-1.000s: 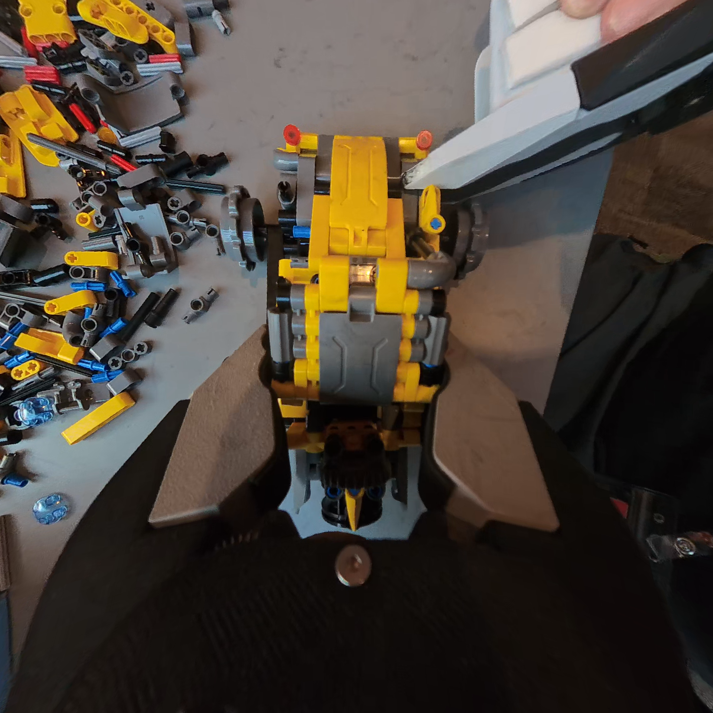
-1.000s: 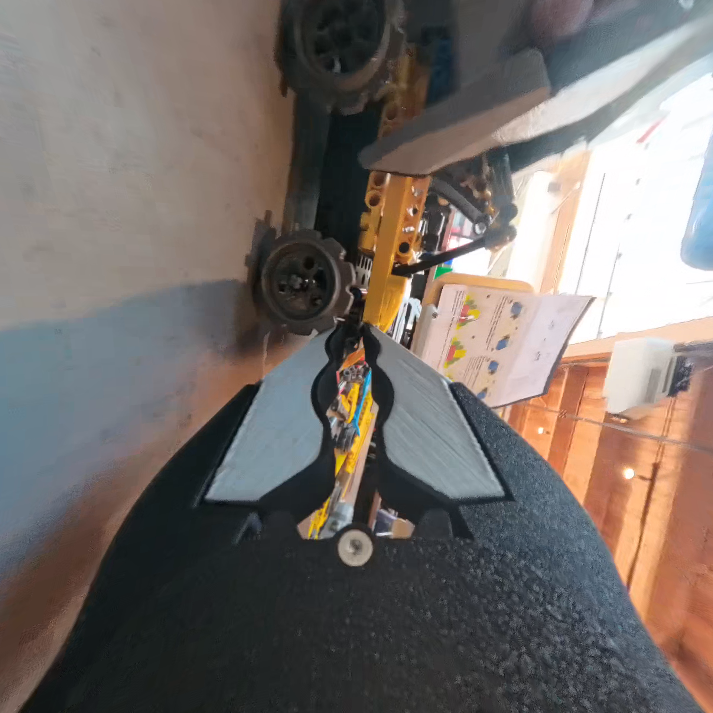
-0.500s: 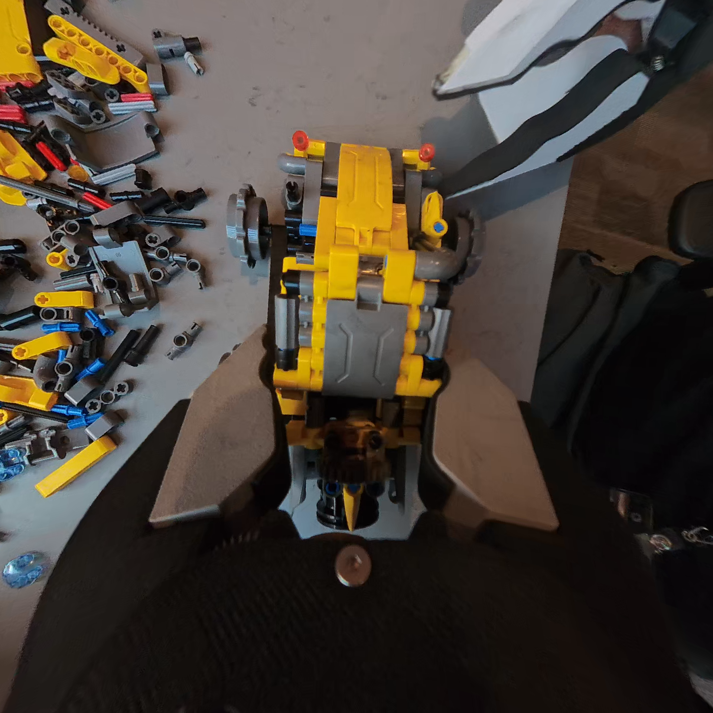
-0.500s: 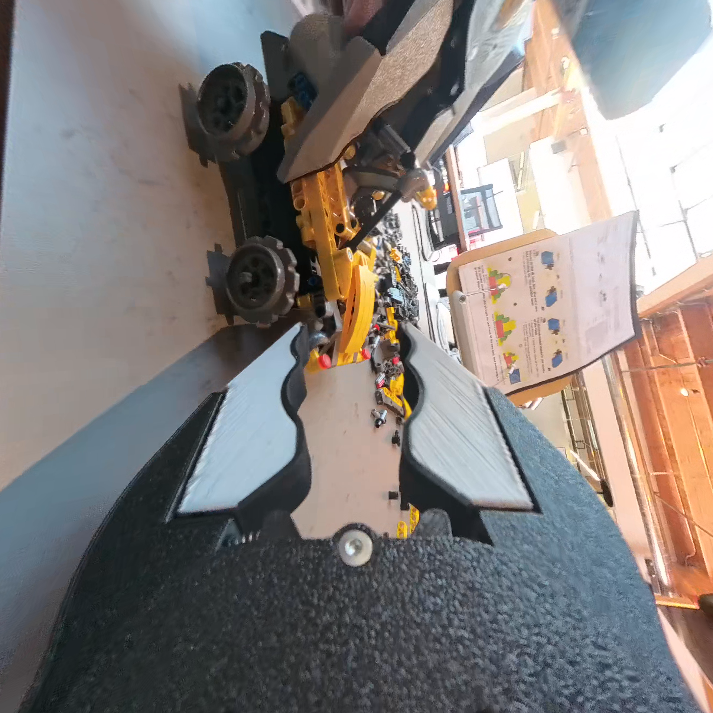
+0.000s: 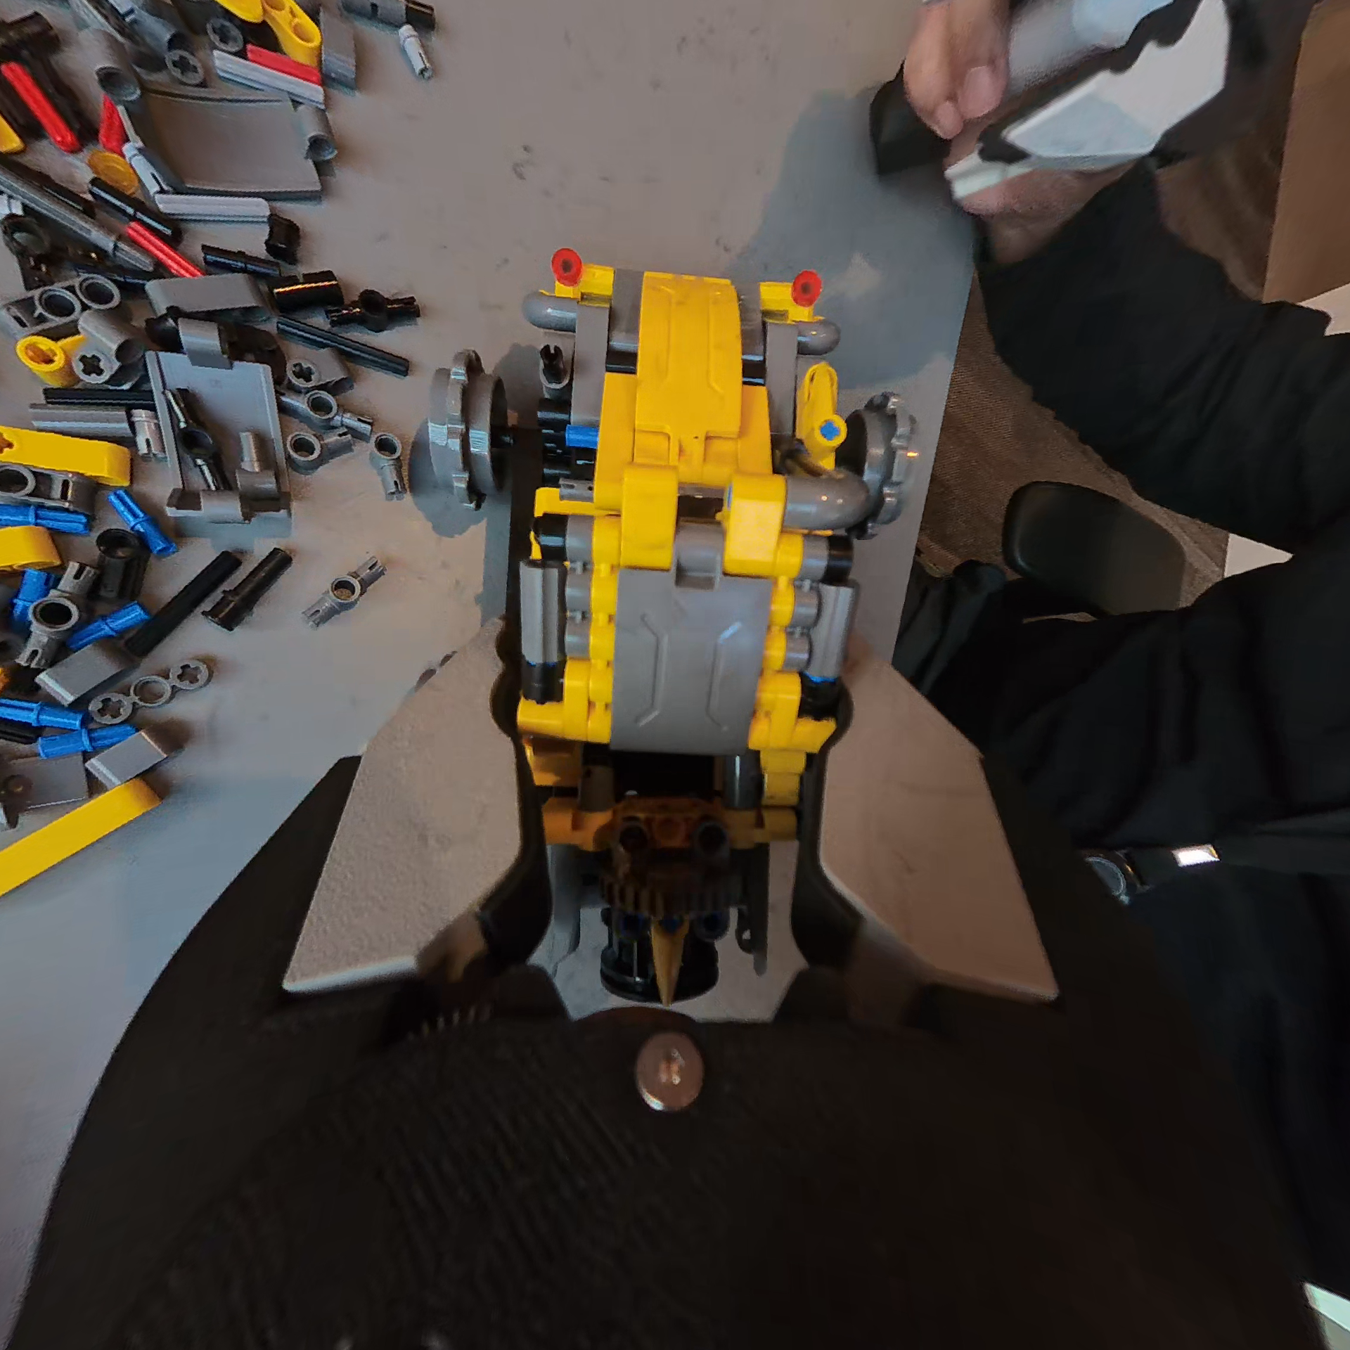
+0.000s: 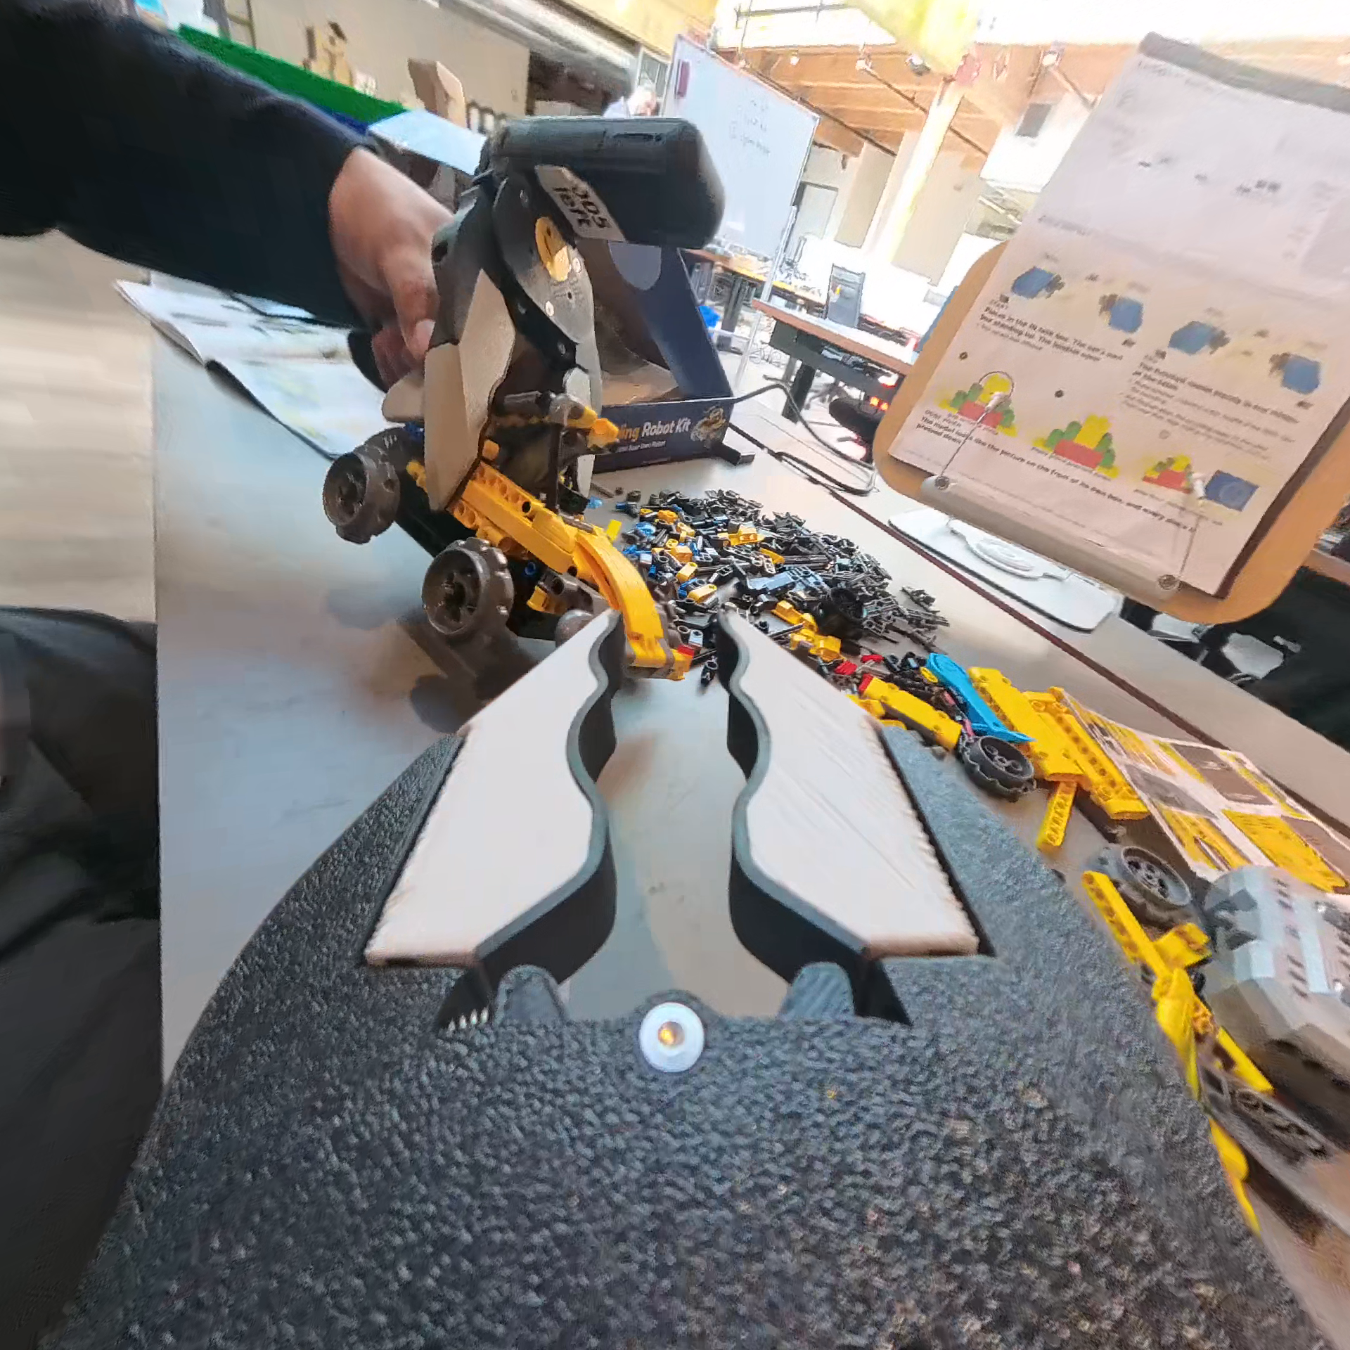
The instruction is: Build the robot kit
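Left gripper [image 5: 676, 701]: we are clamping fingers on yellow-and-grey plastic brick vehicle [image 5: 687, 511], partly assembled, standing on grey desk [image 5: 657, 146]. Right gripper [image 6: 668, 643]: fingers parted, empty, near vehicle's nose. Beyond, loose brick pieces [image 6: 767, 555] lying unused.

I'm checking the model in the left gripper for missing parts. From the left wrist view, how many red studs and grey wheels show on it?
Red studs: 2
Grey wheels: 2
Total: 4
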Demonstrator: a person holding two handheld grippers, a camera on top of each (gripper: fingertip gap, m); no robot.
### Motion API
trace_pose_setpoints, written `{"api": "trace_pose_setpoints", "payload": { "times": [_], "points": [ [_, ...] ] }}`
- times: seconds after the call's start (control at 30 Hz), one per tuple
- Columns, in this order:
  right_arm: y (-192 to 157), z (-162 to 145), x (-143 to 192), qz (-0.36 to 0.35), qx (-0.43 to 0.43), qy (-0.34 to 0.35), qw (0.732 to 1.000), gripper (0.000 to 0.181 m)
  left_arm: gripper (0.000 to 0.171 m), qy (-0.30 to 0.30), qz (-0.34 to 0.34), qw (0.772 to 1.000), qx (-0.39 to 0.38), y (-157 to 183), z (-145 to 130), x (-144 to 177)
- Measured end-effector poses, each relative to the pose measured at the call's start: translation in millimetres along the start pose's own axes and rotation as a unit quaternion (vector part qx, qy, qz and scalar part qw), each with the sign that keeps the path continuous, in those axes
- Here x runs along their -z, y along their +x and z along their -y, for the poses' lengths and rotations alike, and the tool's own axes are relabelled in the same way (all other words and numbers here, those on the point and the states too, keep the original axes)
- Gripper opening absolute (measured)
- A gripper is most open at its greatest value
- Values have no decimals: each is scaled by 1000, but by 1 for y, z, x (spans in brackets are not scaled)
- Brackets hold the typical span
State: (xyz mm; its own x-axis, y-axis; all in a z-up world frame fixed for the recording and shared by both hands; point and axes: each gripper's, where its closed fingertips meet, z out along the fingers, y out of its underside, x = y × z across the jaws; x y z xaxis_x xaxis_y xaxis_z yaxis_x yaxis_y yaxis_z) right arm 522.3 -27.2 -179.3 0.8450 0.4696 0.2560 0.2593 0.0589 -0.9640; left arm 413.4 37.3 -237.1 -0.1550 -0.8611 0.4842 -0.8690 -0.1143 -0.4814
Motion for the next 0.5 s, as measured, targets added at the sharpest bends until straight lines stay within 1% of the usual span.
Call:
{"api": "trace_pose_setpoints", "payload": {
  "times": [0.07, 0.13, 0.2, 0.27, 0.3, 0.33, 0.37, 0.43, 0.47, 0.5],
  "points": [
    [5, 2, 3, -8, -10, 12, 1000, 24, 80, 4, 5, 1000, -4, 0, 0, -1],
    [10, -1, 3, -14, -25, 7, 1000, 25, 80, 7, 25, 999, -21, 1, -2, -3],
    [14, -2, 3, -26, -27, 5, 999, 26, 80, -1, 75, 995, -68, -1, -8, -8],
    [14, -3, 2, -30, -27, 2, 999, 26, 81, -14, 140, 983, -121, -6, -15, -14],
    [15, -3, 2, -33, -26, 2, 999, 26, 81, -12, 168, 975, -142, -7, -16, -15],
    [15, -3, 2, -33, -25, 2, 999, 26, 81, -5, 180, 972, -148, -6, -16, -15],
    [16, -4, 2, -35, -26, 1, 999, 26, 81, 10, 183, 972, -149, -4, -14, -13],
    [18, -3, 3, -38, -32, 3, 999, 28, 96, 67, 170, 972, -146, 5, -2, -3],
    [21, -3, 4, -41, -39, 6, 998, 30, 104, 102, 150, 974, -135, 13, 6, 6],
    [25, -3, 5, -46, -50, 11, 998, 33, 115, 142, 121, 976, -117, 22, 15, 18]
  ]
}}
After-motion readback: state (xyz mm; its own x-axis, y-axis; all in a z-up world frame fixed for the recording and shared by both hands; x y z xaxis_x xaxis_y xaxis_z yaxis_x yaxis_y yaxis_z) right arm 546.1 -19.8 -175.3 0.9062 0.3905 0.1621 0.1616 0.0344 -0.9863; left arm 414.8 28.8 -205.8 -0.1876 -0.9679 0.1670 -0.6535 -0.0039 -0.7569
